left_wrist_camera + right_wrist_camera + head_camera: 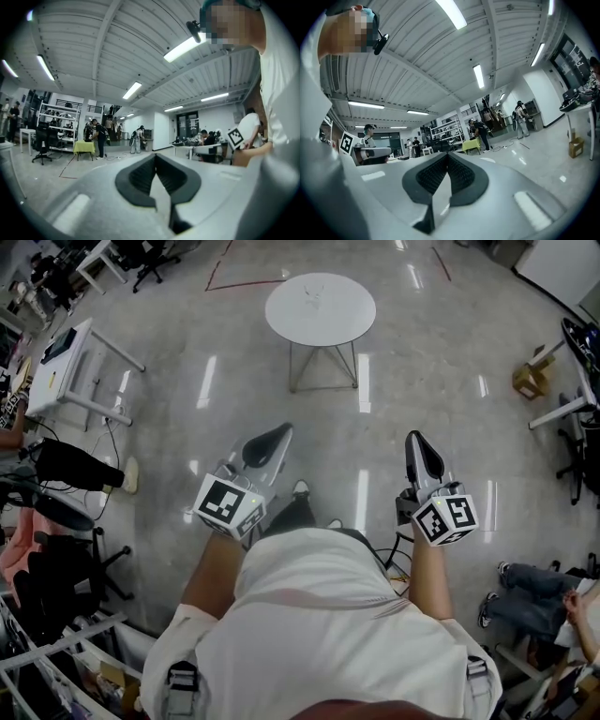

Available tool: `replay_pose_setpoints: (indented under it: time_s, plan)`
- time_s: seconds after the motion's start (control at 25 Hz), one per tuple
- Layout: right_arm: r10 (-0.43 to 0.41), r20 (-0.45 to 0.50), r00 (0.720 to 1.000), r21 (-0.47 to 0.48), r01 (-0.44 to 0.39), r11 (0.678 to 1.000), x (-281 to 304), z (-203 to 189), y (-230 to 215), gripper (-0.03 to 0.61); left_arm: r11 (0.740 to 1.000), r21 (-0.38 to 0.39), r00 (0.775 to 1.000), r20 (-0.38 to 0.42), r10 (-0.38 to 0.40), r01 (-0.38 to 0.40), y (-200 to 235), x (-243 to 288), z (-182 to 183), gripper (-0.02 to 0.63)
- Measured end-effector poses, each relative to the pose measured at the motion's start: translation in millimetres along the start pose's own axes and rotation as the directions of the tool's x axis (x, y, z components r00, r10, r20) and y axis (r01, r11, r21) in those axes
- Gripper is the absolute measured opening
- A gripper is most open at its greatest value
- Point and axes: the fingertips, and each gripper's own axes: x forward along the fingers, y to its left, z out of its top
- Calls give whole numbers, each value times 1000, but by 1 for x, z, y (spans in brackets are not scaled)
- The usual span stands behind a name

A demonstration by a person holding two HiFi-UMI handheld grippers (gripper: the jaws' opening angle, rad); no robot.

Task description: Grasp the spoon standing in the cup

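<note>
A person in a white shirt [319, 615] stands on the shiny grey floor [187, 381], facing the round white table [352, 306]. The table is straight in front of the person and well apart from them. Near the middle of the table top stands what looks like a small clear cup [314, 293]. It is too small for me to make out the spoon in it.

The left gripper [281, 433] is held up in front of the person's chest. It points toward the table but is far short of it. Its two jaws are pressed together at the tips, and nothing sits between the dark pads [138, 176]. The right gripper [416, 440] is beside it, and it also points toward the table from far off. Its jaws are squeezed together too, with nothing between its pads [433, 176]. Each gripper has a cube with black and white squares, one on the left [230, 504] and one on the right [445, 518].

To the left of the table is a white desk [66, 367]. To the right of the table a small cardboard box [530, 379] sits on the floor. Far from the table, behind the person and to their right, someone in blue jeans [539, 582] is sitting.
</note>
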Motion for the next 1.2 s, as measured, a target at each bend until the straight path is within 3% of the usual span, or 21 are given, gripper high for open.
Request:
replay_pose_setpoints:
  time_s: [0.24,0.56,0.84,1.2]
  plan:
    - [-33,-11,999,-5,33,999,18,7,-21,6,999,-14,999,-10,-38,38,12,35,-5,2]
    - [-100,-24,995,-20,100,995,57,27,-95,6,996,-32,996,12,-84,84,40,119,-3,2]
    - [-73,-44,996,-62,70,996,152,41,-124,6,996,-61,998,4,-69,69,114,182,-6,2]
    - [-66,-98,993,-39,63,997,286,37,-150,6,992,-105,998,-17,-67,64,236,249,-11,2]
